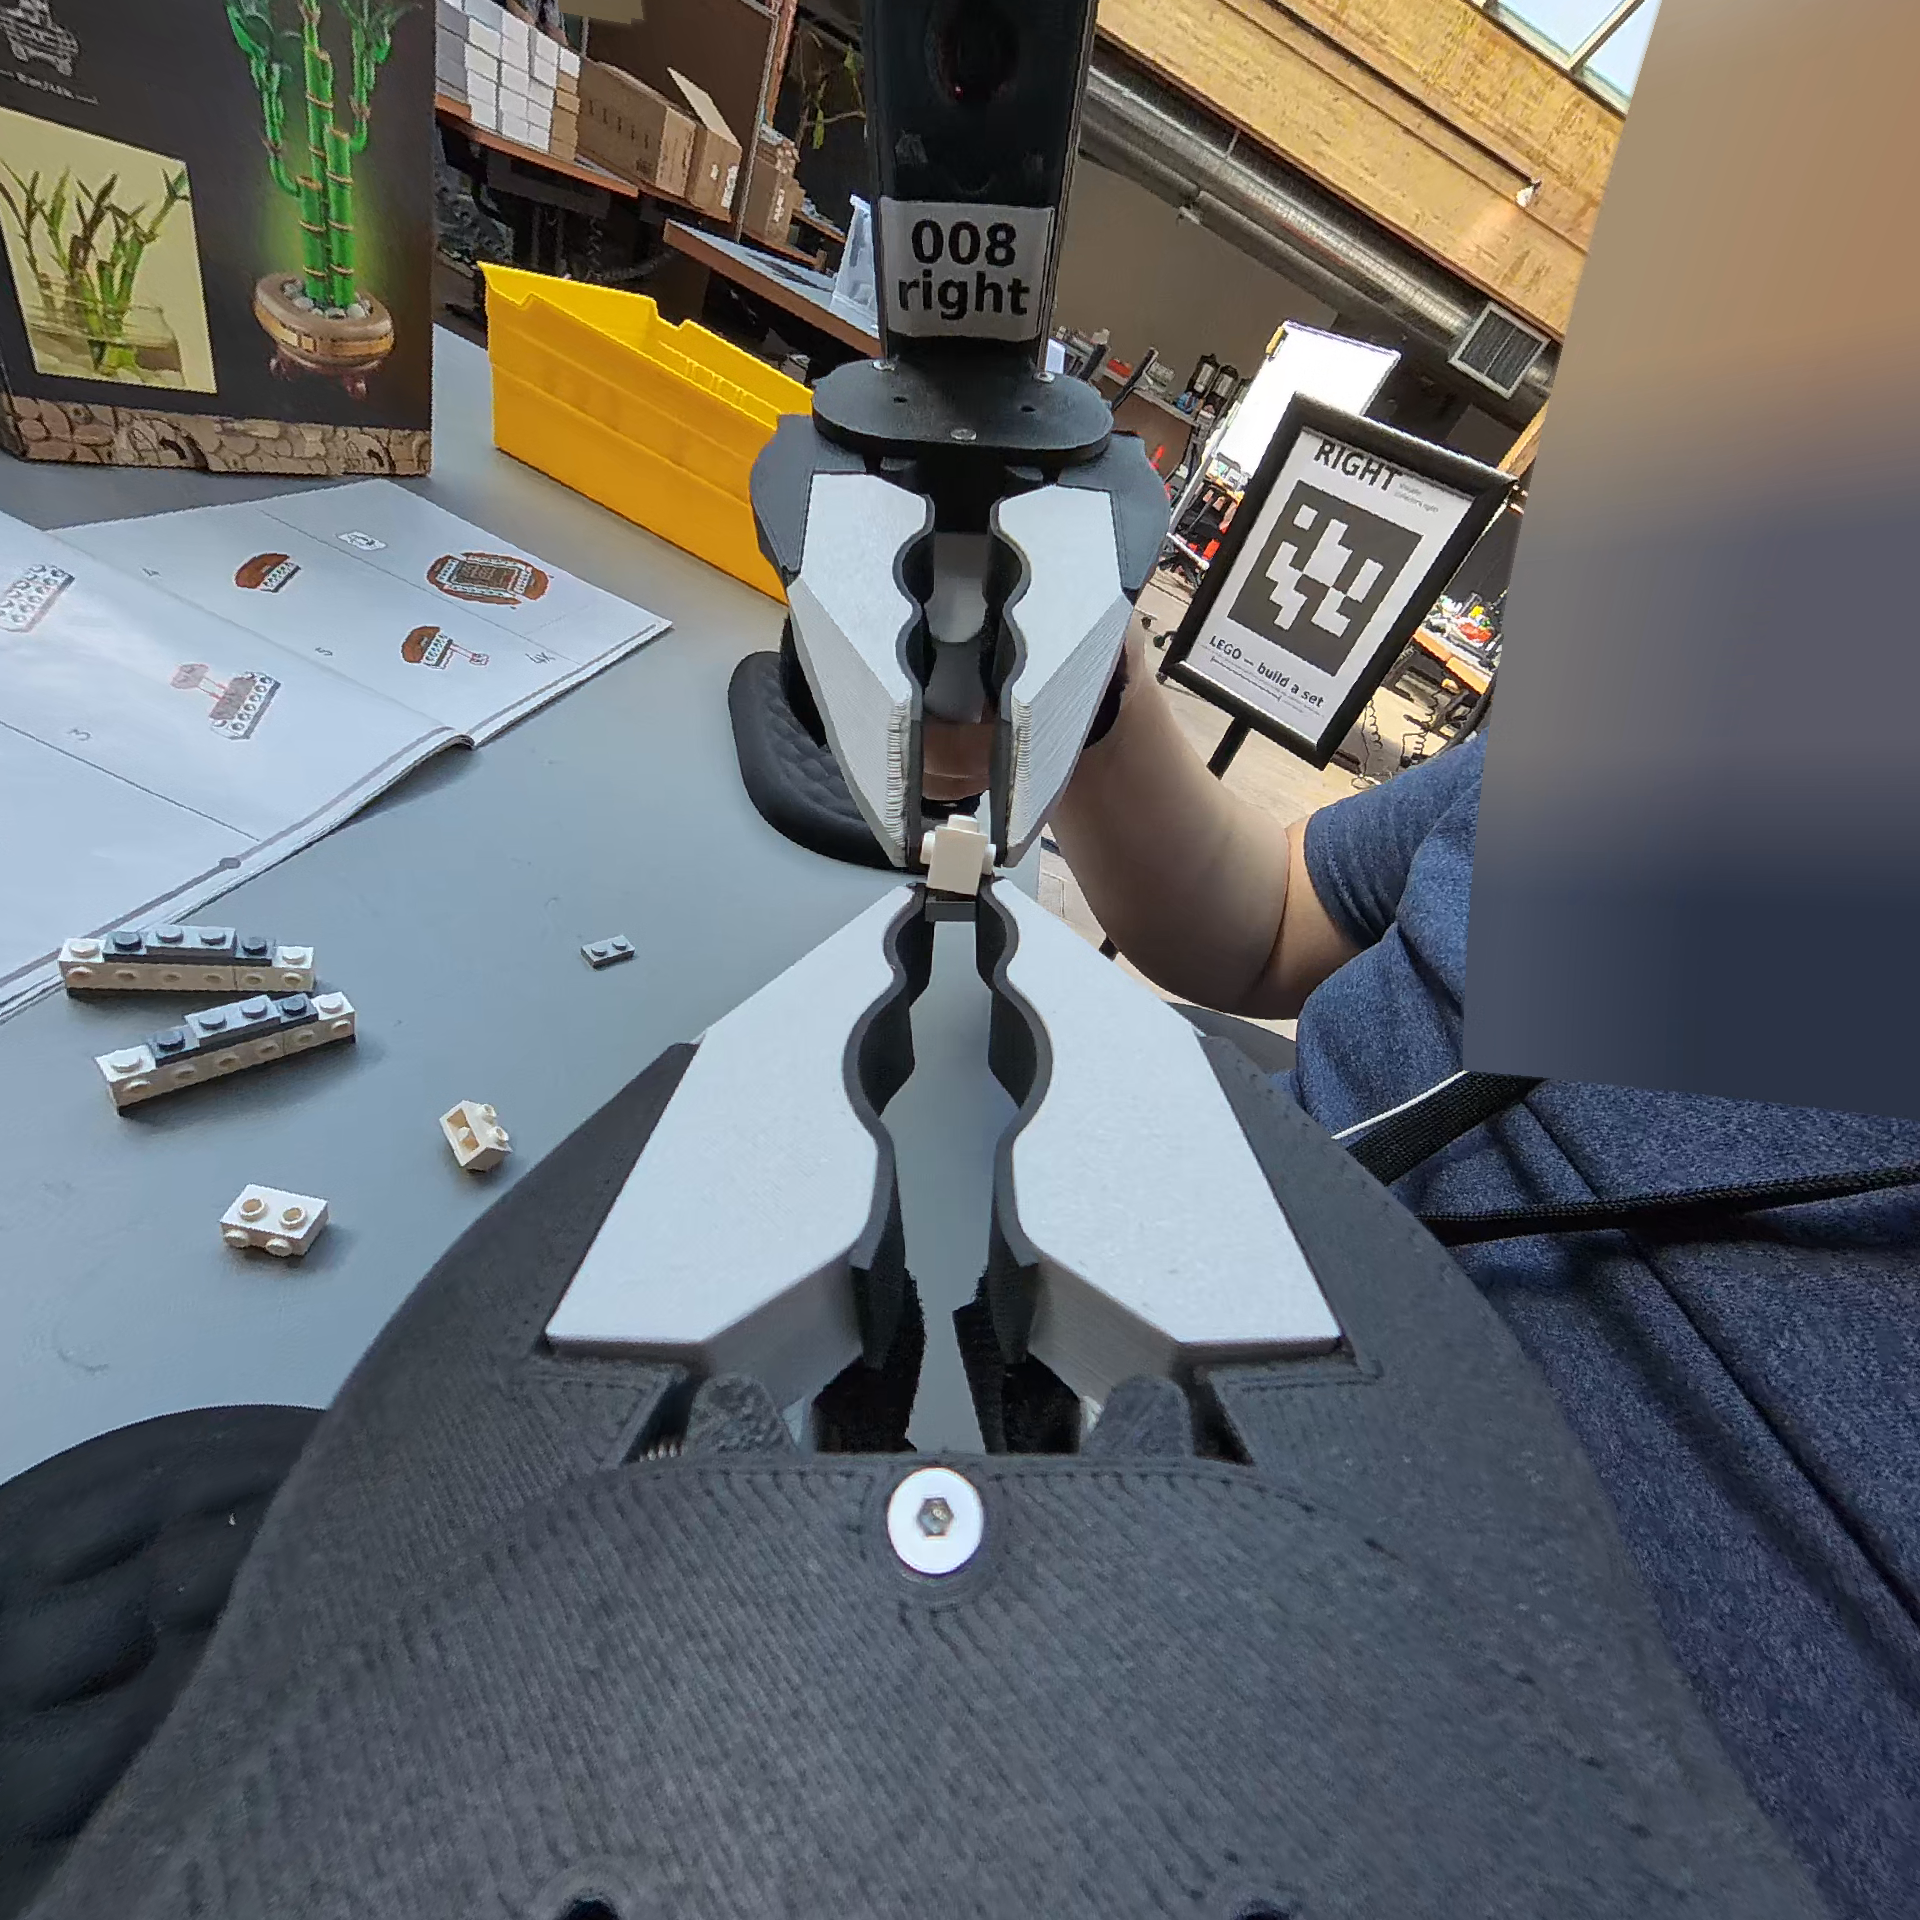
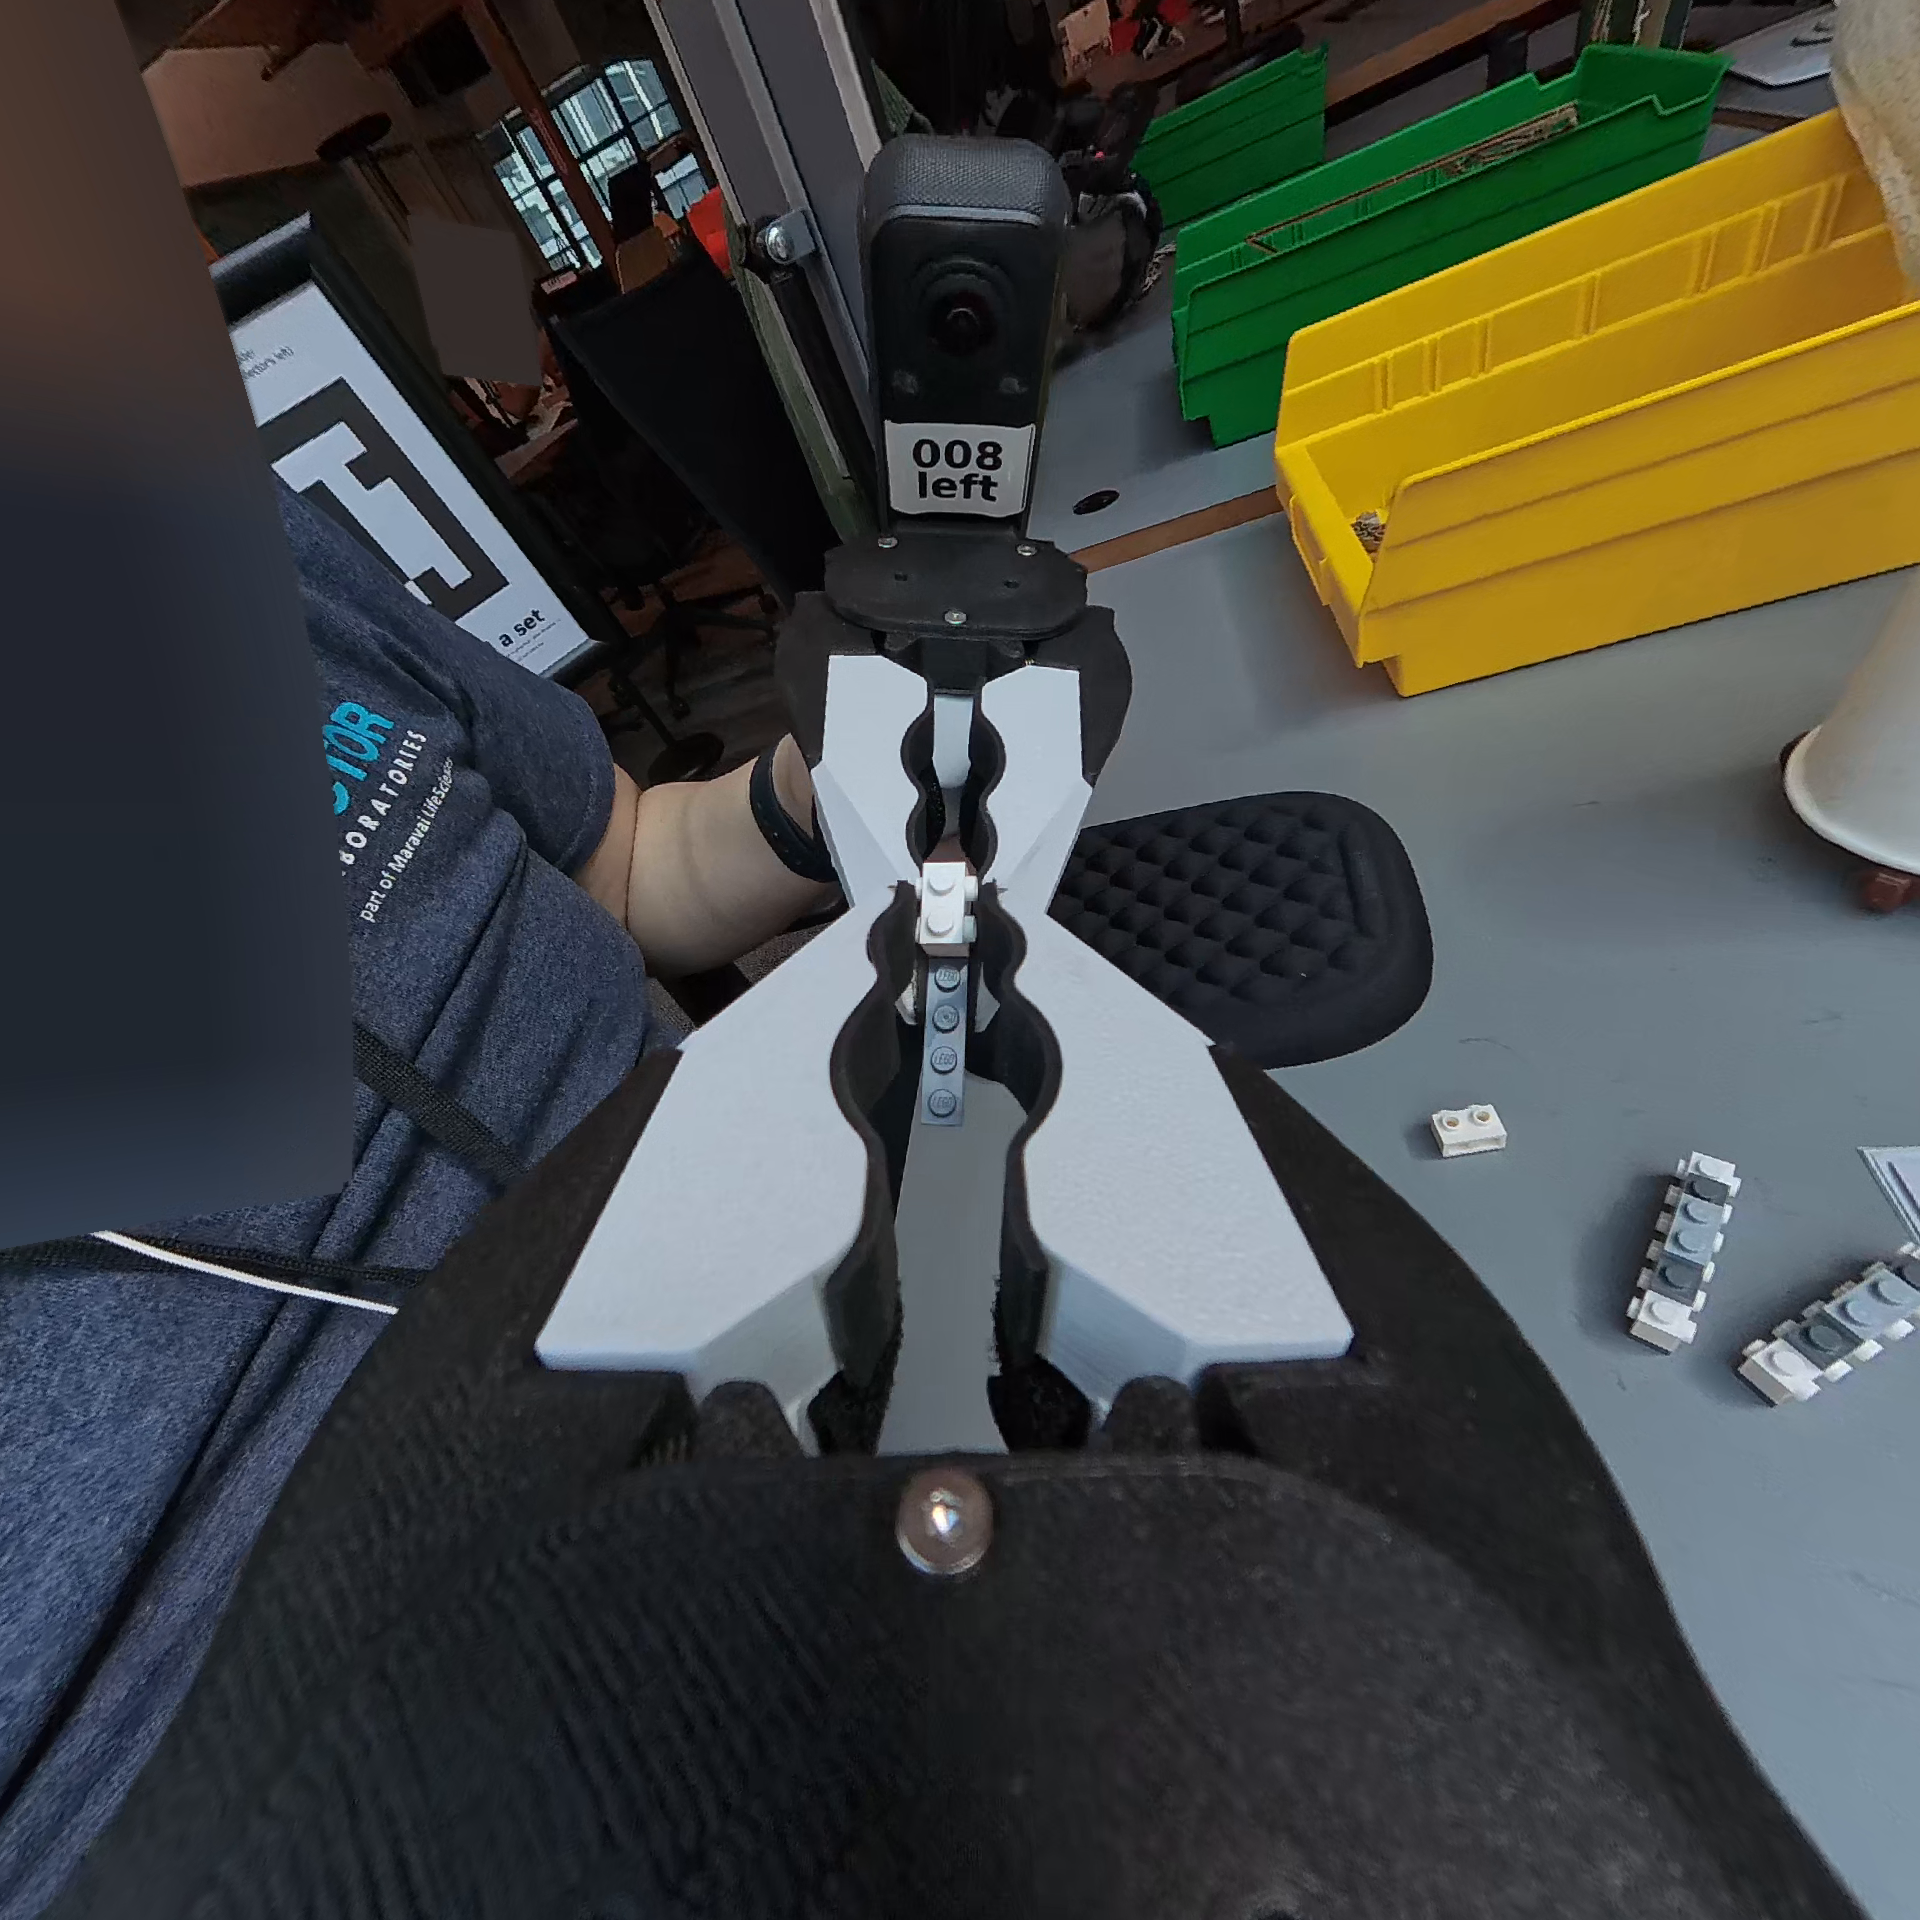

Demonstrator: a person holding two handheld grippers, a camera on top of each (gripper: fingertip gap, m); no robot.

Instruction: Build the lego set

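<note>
While the grey desk [image 1: 644,831] is carrying an open instruction booklet [image 1: 260,665], a yellow bin [image 1: 623,436] and two finished grey-and-white brick strips [image 1: 208,997], the two grippers are meeting tip to tip above it. The left gripper [image 1: 951,906] is pinching one end of a grey studded plate [image 2: 943,1049]. The right gripper [image 2: 948,914] is pinching a small white brick [image 2: 945,902], which is touching that plate's end.

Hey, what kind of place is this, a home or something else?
Probably a workshop or lab, not a home: shelves of cardboard boxes behind the grey table, plastic parts bins, yellow and green, and an exposed ceiling duct along brick walls.
</note>
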